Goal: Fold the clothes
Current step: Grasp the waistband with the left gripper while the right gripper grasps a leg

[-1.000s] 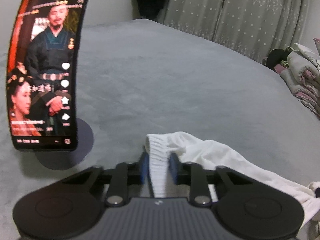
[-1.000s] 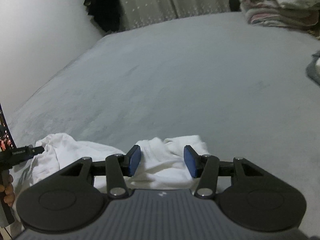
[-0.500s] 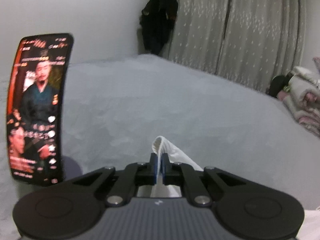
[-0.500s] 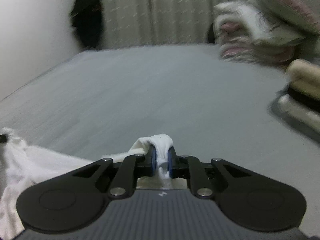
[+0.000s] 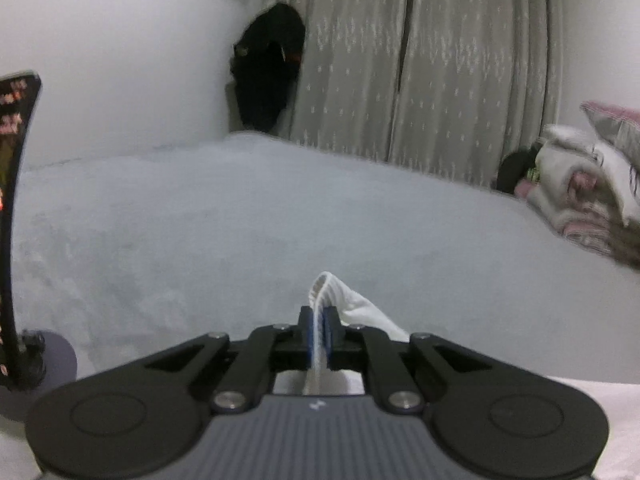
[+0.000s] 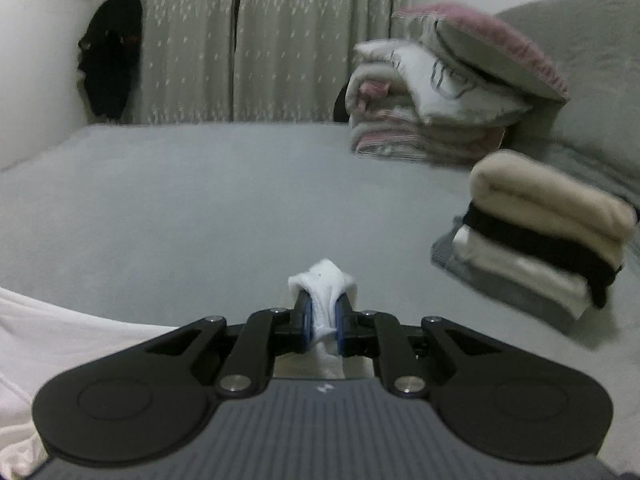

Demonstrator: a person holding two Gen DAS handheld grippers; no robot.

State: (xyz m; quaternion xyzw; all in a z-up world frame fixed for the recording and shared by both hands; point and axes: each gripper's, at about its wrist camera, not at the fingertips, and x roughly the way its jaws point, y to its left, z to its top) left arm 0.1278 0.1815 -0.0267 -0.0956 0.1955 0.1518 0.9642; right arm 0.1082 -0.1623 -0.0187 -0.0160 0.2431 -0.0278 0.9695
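Note:
A white garment (image 5: 352,304) is held up off the grey bed (image 5: 240,220). My left gripper (image 5: 319,330) is shut on its ribbed edge, which sticks up between the blue pads. My right gripper (image 6: 323,318) is shut on a bunched corner of the same white garment (image 6: 322,280). The rest of the white cloth hangs to the left in the right wrist view (image 6: 60,340) and below both grippers, mostly hidden by them.
A phone on a stand (image 5: 16,220) stands at the left. A stack of folded clothes (image 6: 540,232) lies at the right of the bed. Folded bedding and a pillow (image 6: 440,100) sit behind it. Curtains (image 5: 400,60) and a dark hanging garment (image 5: 268,76) are at the back.
Both grippers closed on the white garment's edge and lifted it off the bed. The views tilted up, so the bed now lies lower and the back wall shows.

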